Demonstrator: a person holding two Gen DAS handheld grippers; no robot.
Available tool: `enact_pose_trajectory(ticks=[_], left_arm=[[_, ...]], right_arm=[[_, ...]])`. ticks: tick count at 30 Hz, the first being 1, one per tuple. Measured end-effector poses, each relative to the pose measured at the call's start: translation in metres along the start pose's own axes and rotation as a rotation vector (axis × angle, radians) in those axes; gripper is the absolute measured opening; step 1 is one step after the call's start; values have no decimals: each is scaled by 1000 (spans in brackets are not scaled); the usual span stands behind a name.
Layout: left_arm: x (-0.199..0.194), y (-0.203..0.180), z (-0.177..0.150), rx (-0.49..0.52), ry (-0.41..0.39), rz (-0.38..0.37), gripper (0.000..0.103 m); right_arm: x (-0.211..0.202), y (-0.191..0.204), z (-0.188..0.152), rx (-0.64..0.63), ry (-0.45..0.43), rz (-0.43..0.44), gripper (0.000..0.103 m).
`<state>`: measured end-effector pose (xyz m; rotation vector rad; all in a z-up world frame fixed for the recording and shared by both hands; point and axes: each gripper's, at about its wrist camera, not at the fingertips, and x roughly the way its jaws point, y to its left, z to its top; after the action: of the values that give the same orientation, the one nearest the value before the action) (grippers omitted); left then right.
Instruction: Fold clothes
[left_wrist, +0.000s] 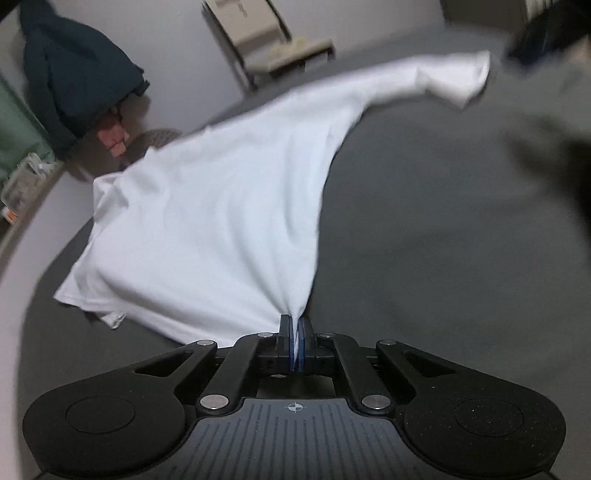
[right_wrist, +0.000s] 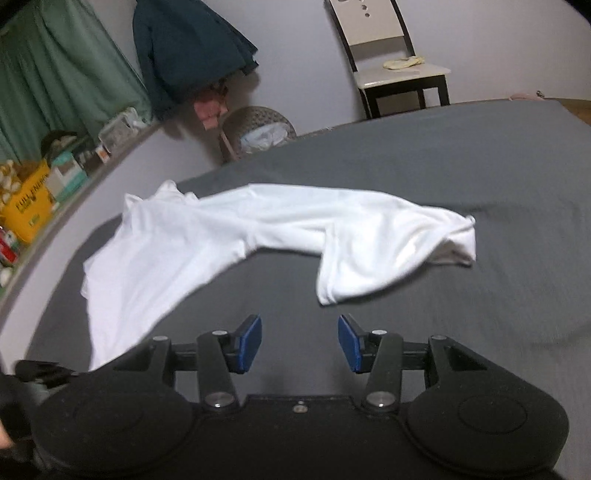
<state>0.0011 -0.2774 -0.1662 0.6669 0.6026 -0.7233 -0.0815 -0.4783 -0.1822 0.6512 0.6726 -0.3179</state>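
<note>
As one white shirt (left_wrist: 207, 221) lay on the grey bed sheet (left_wrist: 424, 240), two grippers worked over it.
Left gripper (left_wrist: 295, 332): jaws clamped on a bunched edge of the shirt, cloth pulled taut.
Right gripper (right_wrist: 300, 341): two blue pads (right_wrist: 249, 343) spread apart, holding nothing, near one sleeve (right_wrist: 388, 254).
Background: one chair (right_wrist: 391, 55), one wicker basket (right_wrist: 258, 131), one dark jacket (right_wrist: 184, 44).
</note>
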Motion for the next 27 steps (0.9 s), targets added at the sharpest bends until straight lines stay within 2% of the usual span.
enact_pose_trajectory(ticks=[2,3,4,7,14,17,19,21,23,24,26,27], left_arm=[[-17,-4,3,-44,-30,-54,0],[-26,-6,5,-66,-44,-81,0],[-31,-5,4,-95,-49,-85,0],[-35,9,-9,-200,-32,-31,0],[-44,40,-38,-446,8,95,0],[-49,54,-51,-551,25,149,3],[-51,63,-59,-621,37,186,20],[-54,72,-68,-691,48,222,74],[-55,80,-76,-747,44,220,88],[-55,84,-80,-773,39,212,88],[-55,92,-89,-824,29,197,88],[-55,96,-93,-850,25,189,88]], right_arm=[[2,-4,-5,21,16,-3,49],[3,-6,-7,32,24,-5,53],[5,-14,-8,88,32,11,59],[12,-18,-10,200,78,105,65],[37,72,-40,153,328,257,70],[60,129,-60,95,419,320,68],[82,163,-69,57,441,338,59],[103,186,-84,49,452,342,50],[121,203,-98,66,460,357,45],[128,209,-103,89,463,371,44],[134,214,-108,146,413,383,43],[136,215,-109,176,398,370,32]])
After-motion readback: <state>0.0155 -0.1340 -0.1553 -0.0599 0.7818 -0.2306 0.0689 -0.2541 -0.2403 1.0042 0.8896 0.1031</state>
